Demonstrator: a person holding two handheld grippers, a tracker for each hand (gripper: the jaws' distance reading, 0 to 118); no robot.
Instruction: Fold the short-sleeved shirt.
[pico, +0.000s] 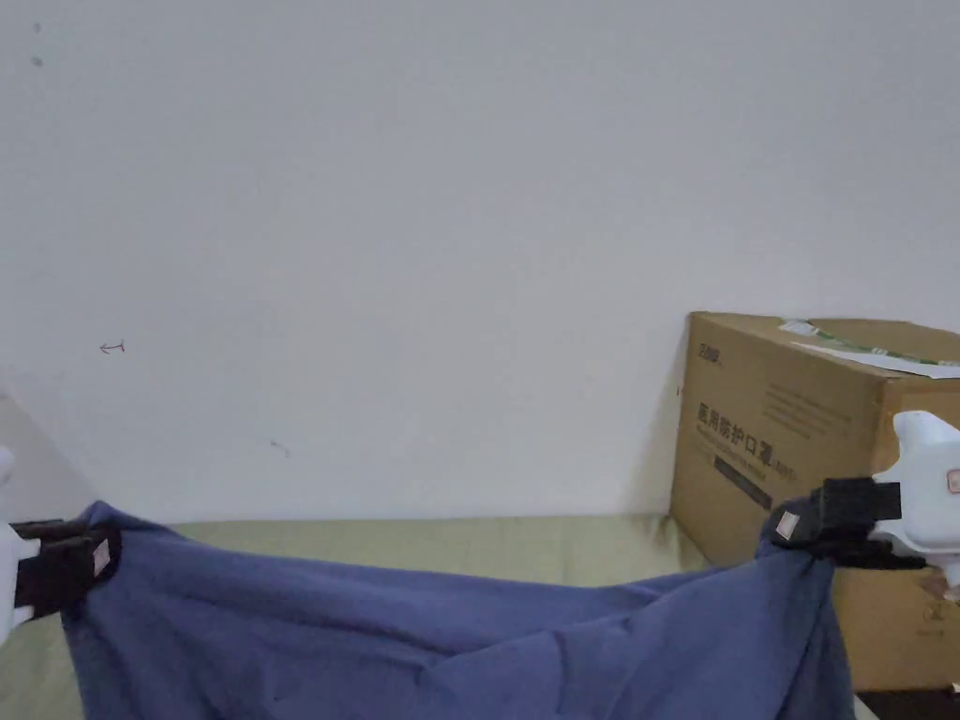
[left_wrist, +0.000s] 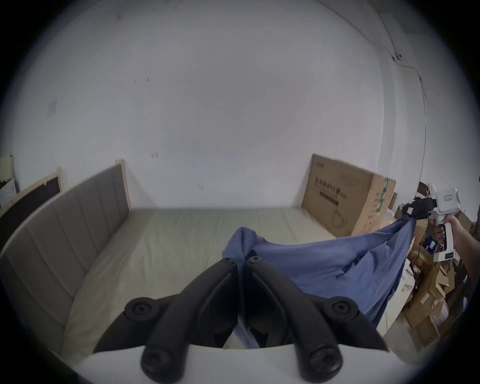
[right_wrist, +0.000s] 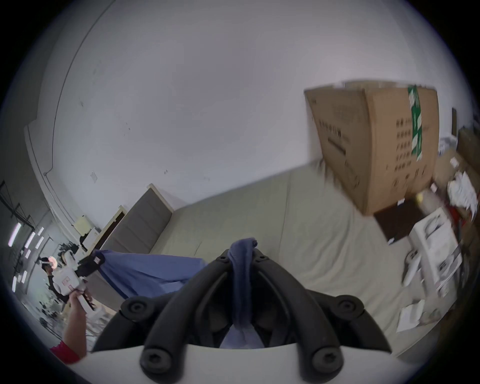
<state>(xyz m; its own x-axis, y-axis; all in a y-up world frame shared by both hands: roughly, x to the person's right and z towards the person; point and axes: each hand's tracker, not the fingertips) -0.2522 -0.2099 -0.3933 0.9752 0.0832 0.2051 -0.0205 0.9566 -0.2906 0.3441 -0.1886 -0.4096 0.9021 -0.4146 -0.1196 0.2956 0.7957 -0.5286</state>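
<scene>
A blue short-sleeved shirt (pico: 450, 637) hangs stretched in the air between my two grippers, above a bed with a pale green sheet (pico: 441, 544). My left gripper (pico: 94, 560) is shut on the shirt's left end; in the left gripper view its black jaws (left_wrist: 241, 260) pinch a bunched fold of the blue cloth (left_wrist: 324, 262). My right gripper (pico: 789, 527) is shut on the right end; in the right gripper view a rolled strip of the shirt (right_wrist: 242, 272) runs between the jaws of that gripper (right_wrist: 242, 256). The shirt's lower part is cut off by the frame.
A large cardboard box (pico: 797, 441) stands on the bed's far right corner against the white wall. A grey padded headboard (left_wrist: 65, 223) bounds the bed's left side. Cartons and clutter (left_wrist: 428, 298) pile up on the floor beyond the right edge of the bed.
</scene>
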